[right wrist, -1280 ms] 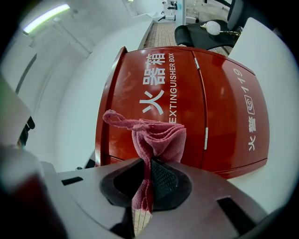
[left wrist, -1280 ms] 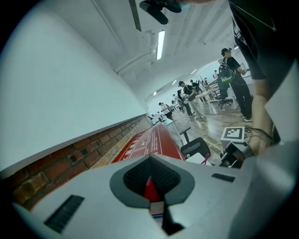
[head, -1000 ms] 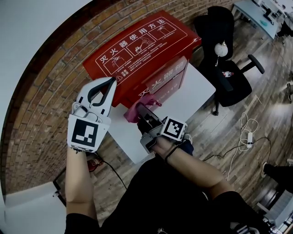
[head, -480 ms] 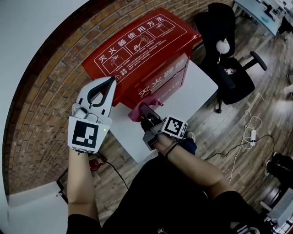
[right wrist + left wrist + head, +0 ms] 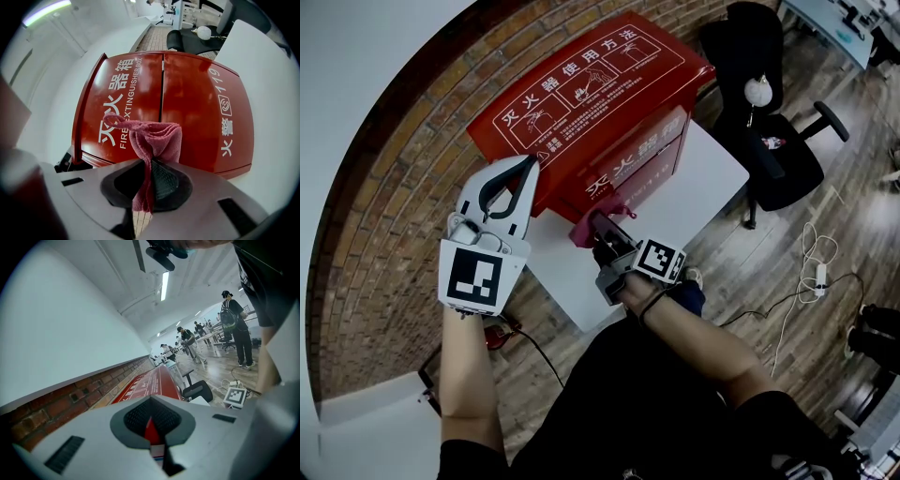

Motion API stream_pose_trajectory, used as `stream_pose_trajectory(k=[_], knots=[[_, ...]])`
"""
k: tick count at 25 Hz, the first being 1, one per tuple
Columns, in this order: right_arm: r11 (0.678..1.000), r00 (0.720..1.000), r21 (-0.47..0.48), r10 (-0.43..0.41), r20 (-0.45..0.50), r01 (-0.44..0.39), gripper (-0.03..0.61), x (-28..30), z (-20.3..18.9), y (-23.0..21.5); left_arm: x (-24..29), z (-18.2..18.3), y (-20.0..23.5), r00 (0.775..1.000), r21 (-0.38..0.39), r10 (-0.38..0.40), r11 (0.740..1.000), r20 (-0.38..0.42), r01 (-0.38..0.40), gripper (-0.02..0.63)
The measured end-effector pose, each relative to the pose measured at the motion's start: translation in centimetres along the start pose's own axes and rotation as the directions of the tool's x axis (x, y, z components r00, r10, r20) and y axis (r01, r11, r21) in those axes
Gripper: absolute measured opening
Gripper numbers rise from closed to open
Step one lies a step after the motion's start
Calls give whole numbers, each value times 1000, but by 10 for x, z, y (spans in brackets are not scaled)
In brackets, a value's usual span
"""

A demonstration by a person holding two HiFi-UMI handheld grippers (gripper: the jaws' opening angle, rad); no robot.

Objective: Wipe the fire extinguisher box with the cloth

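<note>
The red fire extinguisher box (image 5: 591, 103) stands against the brick wall, its lid printed with white instructions. My right gripper (image 5: 598, 225) is shut on a pink cloth (image 5: 602, 211) and held low in front of the box's front face. In the right gripper view the cloth (image 5: 157, 136) bunches out of the jaws close to the doors of the box (image 5: 197, 103); whether it touches them I cannot tell. My left gripper (image 5: 528, 167) is shut and empty, its tip near the lid's left front corner. Past its closed jaws the left gripper view shows the red lid (image 5: 152, 383).
A white platform (image 5: 703, 187) lies under and in front of the box. To the right stand a black office chair (image 5: 773, 131) and cables (image 5: 806, 272) on the wooden floor. The brick wall (image 5: 384, 216) runs along the left. Several people (image 5: 234, 329) stand far off.
My right gripper has sunk a little down the box's front with the cloth in it. The left gripper has stayed where it was.
</note>
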State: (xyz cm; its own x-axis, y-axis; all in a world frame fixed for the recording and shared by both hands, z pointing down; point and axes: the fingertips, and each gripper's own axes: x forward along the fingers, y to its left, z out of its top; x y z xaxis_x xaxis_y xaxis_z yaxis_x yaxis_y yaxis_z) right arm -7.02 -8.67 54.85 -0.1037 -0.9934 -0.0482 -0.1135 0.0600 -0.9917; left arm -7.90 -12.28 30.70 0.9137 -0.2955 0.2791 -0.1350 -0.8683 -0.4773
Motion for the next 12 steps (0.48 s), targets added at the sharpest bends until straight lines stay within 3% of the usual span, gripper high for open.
stream_pose_trajectory(k=[12], knots=[[995,995,56,-90,34,88,51,-8,-3,-35,-1,1,0,1000,-10,0,1000,10,0,12]])
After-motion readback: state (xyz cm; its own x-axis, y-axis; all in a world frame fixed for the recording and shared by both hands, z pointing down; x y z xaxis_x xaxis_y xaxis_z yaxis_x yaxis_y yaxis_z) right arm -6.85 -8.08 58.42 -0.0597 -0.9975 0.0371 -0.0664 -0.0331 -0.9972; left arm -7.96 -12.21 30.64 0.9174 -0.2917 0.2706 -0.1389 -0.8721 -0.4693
